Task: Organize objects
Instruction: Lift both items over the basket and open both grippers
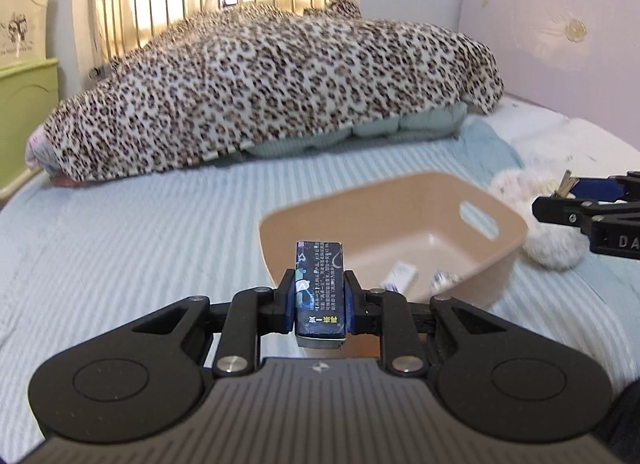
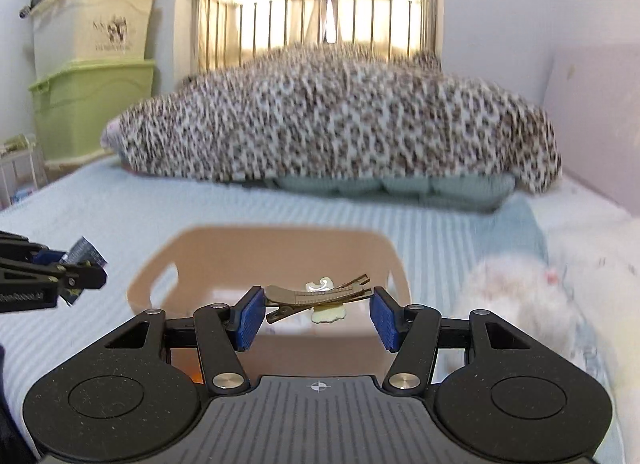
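My left gripper (image 1: 319, 296) is shut on a small dark box with printed text (image 1: 319, 288), held above the bed just left of a beige plastic basket (image 1: 472, 260). The basket holds small white packets (image 1: 400, 276). My right gripper (image 2: 318, 314) has its jaws spread wide; a bronze hair clip with a pale flower (image 2: 316, 298) sits between the blue pads over the basket (image 2: 192, 256). Whether the pads press on it I cannot tell. The left gripper with the dark box (image 2: 82, 254) shows at the left of the right wrist view. The right gripper (image 1: 560, 204) shows at the right of the left wrist view.
A leopard-print blanket (image 1: 260, 84) covers pale green bedding across the far side of the blue striped bed (image 1: 120, 244). A white fluffy toy (image 1: 540, 200) lies right of the basket. Storage bins (image 2: 92, 76) stand at the left, and a metal railing (image 2: 320, 24) stands behind.
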Tool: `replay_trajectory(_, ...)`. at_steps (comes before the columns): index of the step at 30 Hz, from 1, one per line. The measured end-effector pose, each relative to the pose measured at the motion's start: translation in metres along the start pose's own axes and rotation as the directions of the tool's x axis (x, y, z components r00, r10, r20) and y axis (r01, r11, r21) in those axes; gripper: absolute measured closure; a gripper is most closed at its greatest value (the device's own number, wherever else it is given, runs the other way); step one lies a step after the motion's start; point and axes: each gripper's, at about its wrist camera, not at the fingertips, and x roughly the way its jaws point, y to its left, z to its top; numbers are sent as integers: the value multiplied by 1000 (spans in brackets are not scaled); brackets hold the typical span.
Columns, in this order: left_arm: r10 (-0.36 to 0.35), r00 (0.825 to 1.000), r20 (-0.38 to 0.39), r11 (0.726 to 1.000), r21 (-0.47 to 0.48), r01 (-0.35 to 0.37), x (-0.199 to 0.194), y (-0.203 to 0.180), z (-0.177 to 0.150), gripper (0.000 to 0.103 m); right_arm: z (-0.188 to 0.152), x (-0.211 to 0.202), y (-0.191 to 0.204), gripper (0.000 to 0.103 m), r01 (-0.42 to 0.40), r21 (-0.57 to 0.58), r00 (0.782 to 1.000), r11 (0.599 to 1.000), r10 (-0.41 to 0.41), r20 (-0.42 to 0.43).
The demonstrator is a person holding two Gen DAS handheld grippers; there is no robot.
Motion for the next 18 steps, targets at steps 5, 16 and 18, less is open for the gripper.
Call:
replay_trajectory(5, 28, 999, 15, 1000, -15, -28, 27, 2, 27, 78, 32, 13, 2, 49, 4, 21, 998, 1000, -5, 69)
replay_trajectory(16, 68, 982, -178, 997, 34, -63, 130, -19, 18, 78, 37, 101, 3, 49, 37, -1, 999, 999, -37, -34)
replay_trajectory(18, 77, 974, -214, 997, 36, -70, 142, -19, 11, 78, 26, 113, 3, 49, 47, -8, 997, 999, -47, -66)
